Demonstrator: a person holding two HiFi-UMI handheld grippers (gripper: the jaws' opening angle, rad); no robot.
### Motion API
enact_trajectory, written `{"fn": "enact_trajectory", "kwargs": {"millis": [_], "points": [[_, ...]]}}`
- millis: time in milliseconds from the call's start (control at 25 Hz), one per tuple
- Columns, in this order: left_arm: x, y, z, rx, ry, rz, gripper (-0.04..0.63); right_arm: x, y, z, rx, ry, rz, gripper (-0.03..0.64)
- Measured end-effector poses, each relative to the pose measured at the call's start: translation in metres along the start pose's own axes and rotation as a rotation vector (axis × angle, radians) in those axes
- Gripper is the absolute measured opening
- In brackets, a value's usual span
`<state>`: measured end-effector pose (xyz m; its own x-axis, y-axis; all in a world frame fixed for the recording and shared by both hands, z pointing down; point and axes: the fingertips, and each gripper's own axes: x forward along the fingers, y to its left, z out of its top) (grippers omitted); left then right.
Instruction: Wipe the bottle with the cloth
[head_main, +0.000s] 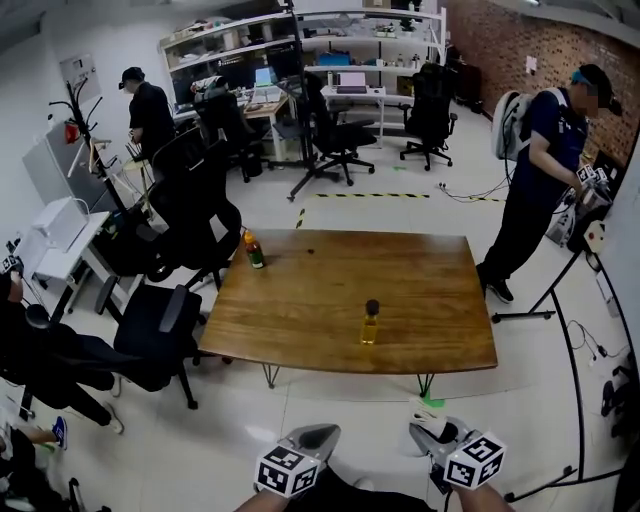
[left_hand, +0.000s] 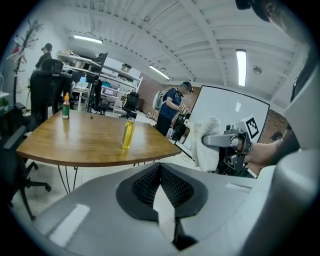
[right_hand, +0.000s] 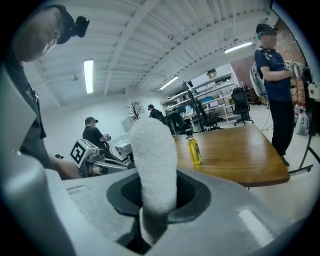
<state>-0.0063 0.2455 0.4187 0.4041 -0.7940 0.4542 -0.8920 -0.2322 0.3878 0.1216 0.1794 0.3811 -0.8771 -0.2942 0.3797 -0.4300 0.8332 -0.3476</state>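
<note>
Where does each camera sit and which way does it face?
Head view: on the person's head, facing down at brown wooden table, yellow black-capped bottle; left tool, right tool below.
Left gripper view: on left tool, along shut jaws, toward table.
Right gripper view: on right tool, along jaws clamping white fluffy cloth.
All three share the bottle.

Left hand-held gripper (head_main: 322, 434): jaws were closed together, empty, held low with tips pointing forward. Right hand-held gripper (head_main: 422, 433): jaws were clamped on a white cloth (right_hand: 152, 160) that stood upright between them. Left forearm (head_main: 258, 501) and right forearm (head_main: 492, 496): bare, side by side, apart.
</note>
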Motion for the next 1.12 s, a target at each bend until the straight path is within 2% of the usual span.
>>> {"fn": "enact_trajectory", "kwargs": {"millis": [240,440,800,1120], "points": [[-0.013,-0.009,0.016,0.043,-0.054,0.017,0.017,-0.015,0.012,-0.005,-0.010,-0.010,-0.010,0.072],[-0.008,-0.025,0.018,0.051,-0.065,0.019,0.017,-0.031,0.003,-0.003,0.002,-0.032,-0.029,0.072],[-0.018,-0.030,0.008,0.056,-0.088,0.005,0.017,-0.043,0.018,-0.018,-0.019,-0.033,-0.047,0.072],[-0.012,-0.033,0.015,0.077,-0.100,0.011,0.017,-0.042,0.013,-0.012,-0.018,-0.040,-0.047,0.072]]}}
